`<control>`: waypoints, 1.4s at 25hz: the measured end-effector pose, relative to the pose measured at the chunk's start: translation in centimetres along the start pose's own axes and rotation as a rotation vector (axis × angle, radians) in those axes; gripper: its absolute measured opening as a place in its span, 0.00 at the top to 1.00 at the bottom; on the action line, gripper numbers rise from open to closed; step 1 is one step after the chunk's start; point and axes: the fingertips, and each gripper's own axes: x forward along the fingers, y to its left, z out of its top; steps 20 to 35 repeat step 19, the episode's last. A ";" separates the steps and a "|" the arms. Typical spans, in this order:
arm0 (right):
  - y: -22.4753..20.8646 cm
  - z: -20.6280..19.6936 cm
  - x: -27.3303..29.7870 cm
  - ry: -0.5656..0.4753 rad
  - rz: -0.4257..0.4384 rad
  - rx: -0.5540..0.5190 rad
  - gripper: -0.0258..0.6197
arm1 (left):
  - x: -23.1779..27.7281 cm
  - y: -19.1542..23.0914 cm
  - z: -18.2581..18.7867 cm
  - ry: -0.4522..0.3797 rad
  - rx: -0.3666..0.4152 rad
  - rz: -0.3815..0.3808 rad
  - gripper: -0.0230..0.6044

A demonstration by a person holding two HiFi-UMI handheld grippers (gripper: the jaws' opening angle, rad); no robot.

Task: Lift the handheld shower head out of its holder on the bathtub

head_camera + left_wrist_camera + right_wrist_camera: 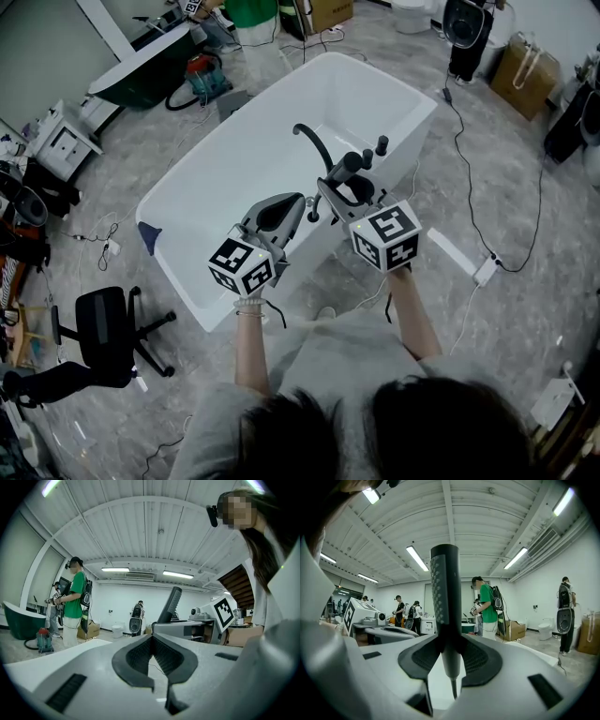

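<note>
The black handheld shower head (444, 592) stands upright between the jaws of my right gripper (449, 665), which is shut on its handle; a thin hose end (453, 686) hangs below. In the head view my right gripper (336, 186) holds the shower head (349, 166) over the rim of the white bathtub (187, 272), beside the curved black faucet (314, 142). To its left my left gripper (302, 201) is level and holds nothing. In the left gripper view its jaw tips (151, 638) meet, and the shower head (170, 604) rises to the right.
Black tap knobs (380, 144) stand on the tub rim. A black office chair (108, 330) is on the floor at left, a power strip and cable (487, 270) at right. People stand farther off, one in a green shirt (488, 604).
</note>
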 end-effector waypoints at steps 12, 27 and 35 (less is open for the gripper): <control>-0.3 -0.4 0.2 -0.004 0.001 0.019 0.76 | 0.2 0.1 -0.5 0.012 -0.019 -0.017 0.96; 0.0 -0.6 0.4 -0.006 0.010 0.025 0.76 | 0.3 0.3 -0.7 0.017 -0.030 -0.025 0.96; 0.0 -0.6 0.4 -0.006 0.010 0.025 0.76 | 0.3 0.3 -0.7 0.017 -0.030 -0.025 0.96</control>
